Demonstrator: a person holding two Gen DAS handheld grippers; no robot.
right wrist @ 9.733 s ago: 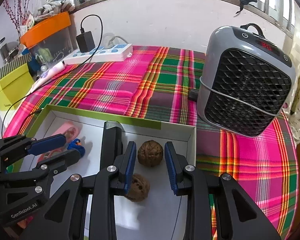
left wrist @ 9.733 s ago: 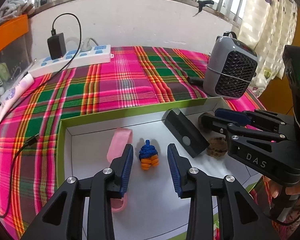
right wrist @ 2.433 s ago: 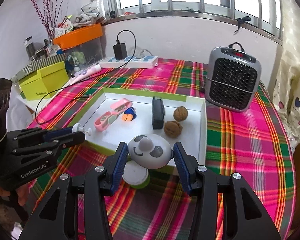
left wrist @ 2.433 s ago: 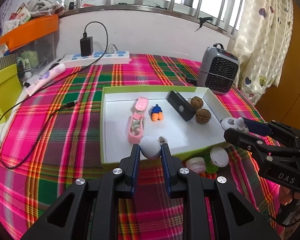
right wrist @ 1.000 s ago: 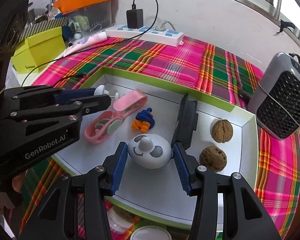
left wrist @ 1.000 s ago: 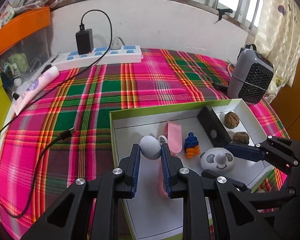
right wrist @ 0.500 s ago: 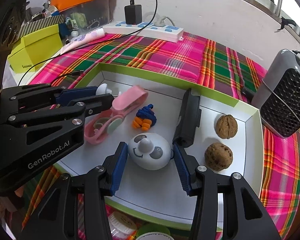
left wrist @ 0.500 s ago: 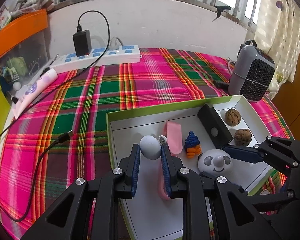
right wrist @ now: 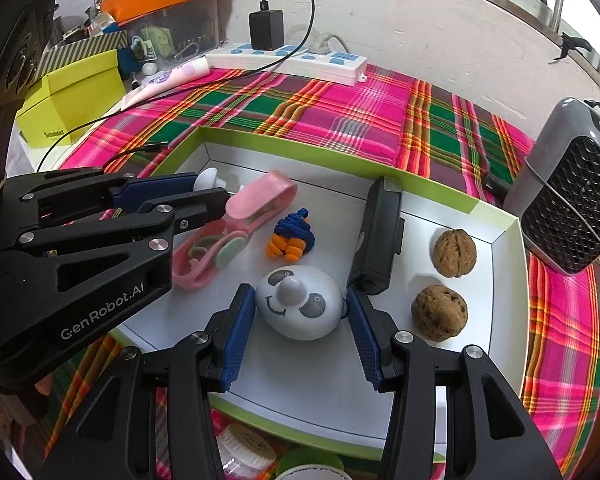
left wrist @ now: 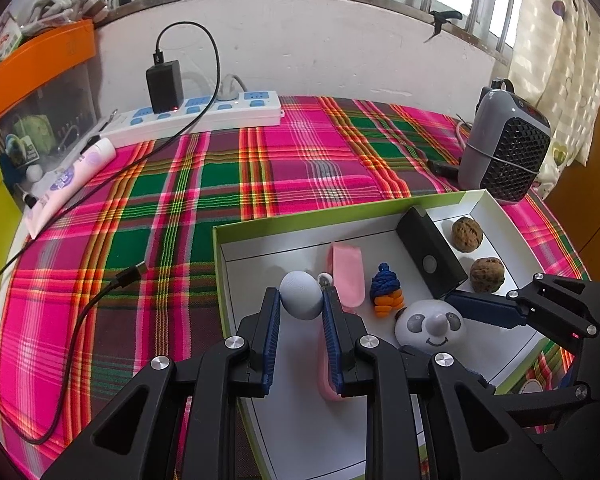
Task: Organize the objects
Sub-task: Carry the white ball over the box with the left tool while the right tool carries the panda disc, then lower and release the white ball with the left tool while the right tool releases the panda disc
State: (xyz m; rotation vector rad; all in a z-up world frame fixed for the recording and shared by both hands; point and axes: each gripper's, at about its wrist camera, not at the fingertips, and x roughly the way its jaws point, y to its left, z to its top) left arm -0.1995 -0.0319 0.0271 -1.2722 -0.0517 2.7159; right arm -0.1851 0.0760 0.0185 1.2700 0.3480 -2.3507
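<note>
A white tray with a green rim (left wrist: 320, 216) lies on the plaid cloth. My left gripper (left wrist: 300, 308) is shut on a small grey-white round knob (left wrist: 300, 295) over the tray's left part. In the right wrist view the knob (right wrist: 206, 178) pokes out of that gripper. My right gripper (right wrist: 300, 316) is shut on a white panda-face toy (right wrist: 300, 304), low over the tray's floor (right wrist: 300, 376); I cannot tell whether it touches. The left wrist view shows the panda (left wrist: 430, 326) between the right gripper's blue pads.
In the tray lie a pink clip (right wrist: 236, 224), a blue-and-orange knitted figure (right wrist: 290, 238), a black box (right wrist: 378, 236) and two walnuts (right wrist: 454, 252) (right wrist: 439, 312). A grey heater (right wrist: 572, 192) stands right, a power strip (left wrist: 204, 114) at the back. Round lidded pots (right wrist: 252, 452) sit before the tray.
Long ago both grippers stood open over the tray. Since then each took its toy in front of the tray and carried it over the tray. In the last second nothing moved.
</note>
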